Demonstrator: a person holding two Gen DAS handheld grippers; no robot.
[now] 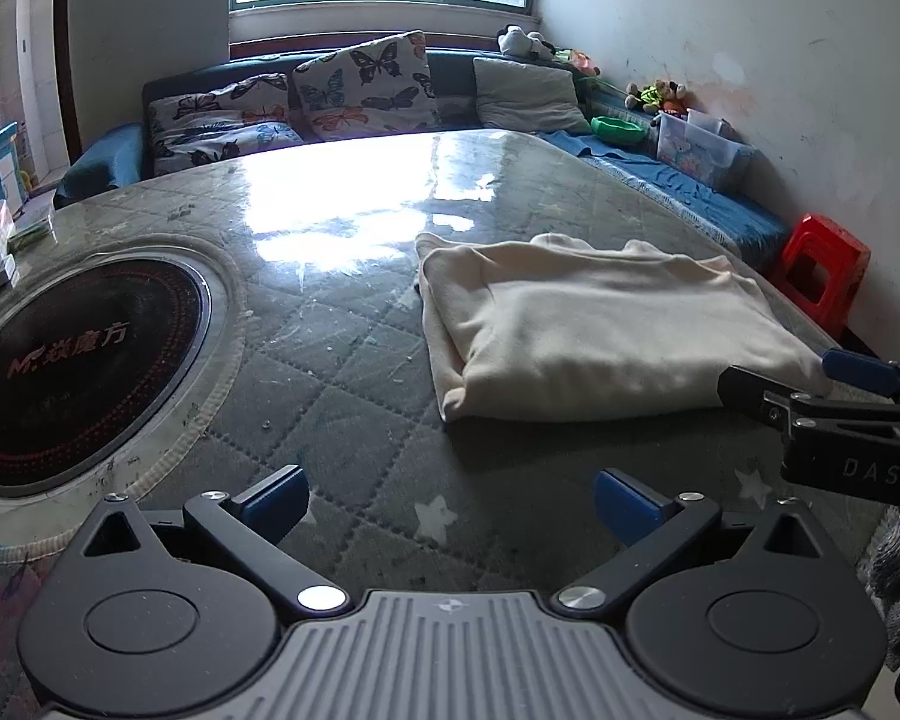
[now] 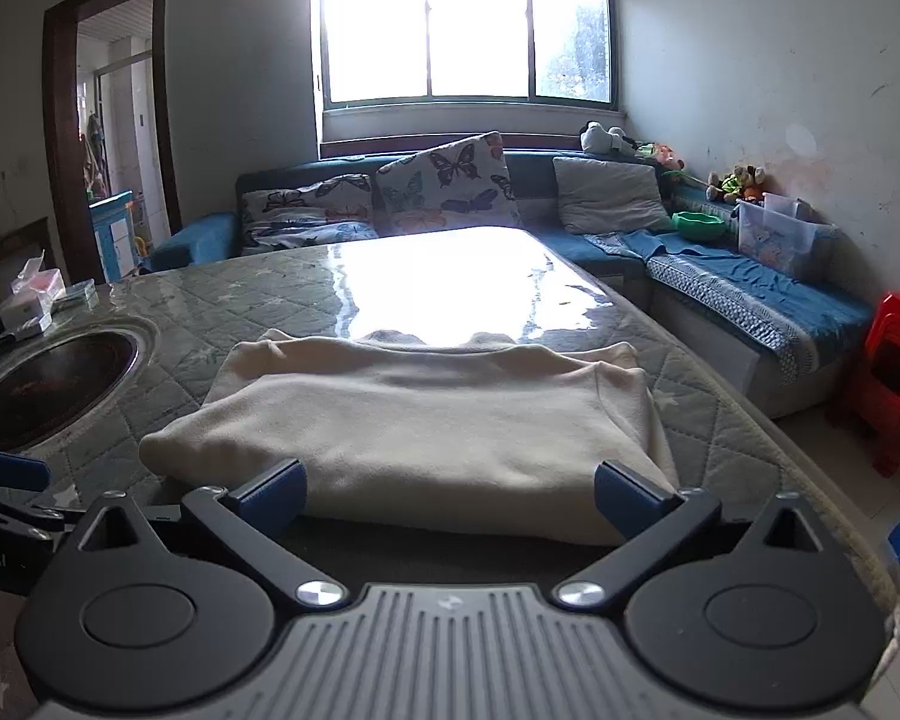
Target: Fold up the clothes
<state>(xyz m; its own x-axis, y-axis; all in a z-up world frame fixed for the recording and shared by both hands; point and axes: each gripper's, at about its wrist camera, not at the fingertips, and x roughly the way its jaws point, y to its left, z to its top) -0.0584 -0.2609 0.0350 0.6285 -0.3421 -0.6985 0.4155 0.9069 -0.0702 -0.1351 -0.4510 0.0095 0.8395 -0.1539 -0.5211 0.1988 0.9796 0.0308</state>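
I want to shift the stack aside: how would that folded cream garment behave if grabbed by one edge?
The cream garment looks soft and thick, so it would probably sag and unfold. The glossy table cover suggests it might slide when pushed. It is likely light.

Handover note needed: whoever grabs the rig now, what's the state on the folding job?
Left gripper: open, empty, over bare table cover, left of the garment.
Right gripper: open, nothing clamped; its jaws straddle the near edge of the garment without pressing it.
Cream garment: lies folded into a compact rectangle on the quilted table, to the right of the round inset cooktop.
Done: fold looks finished, edges roughly aligned.
Left: probably only backing both grippers off; no other clothes visible to fold.
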